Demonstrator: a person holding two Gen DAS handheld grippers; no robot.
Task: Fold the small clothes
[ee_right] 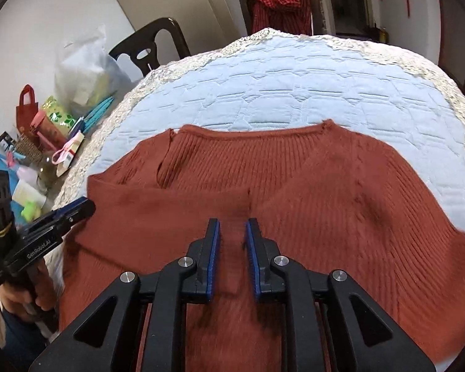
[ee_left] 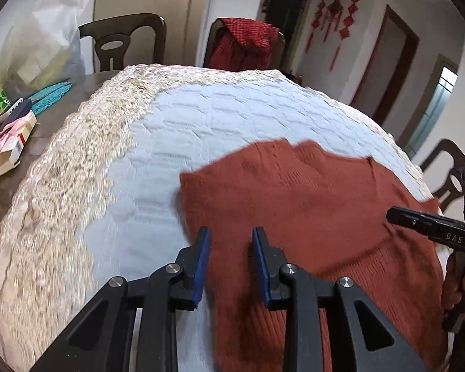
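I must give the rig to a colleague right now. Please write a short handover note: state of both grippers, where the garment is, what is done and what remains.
Left gripper: jaws open, holding nothing, above the sweater's left edge.
Right gripper: jaws open with a gap, over the middle of the sweater, gripping nothing as far as the view shows.
Rust-red knit sweater: spread on the light blue quilted cloth, neckline on the far side. One side part appears already turned in over the body; the views do not show it fully.
Left to do: finish folding it into a compact pile.
Clutter sits on the table at the left, away from the sweater.
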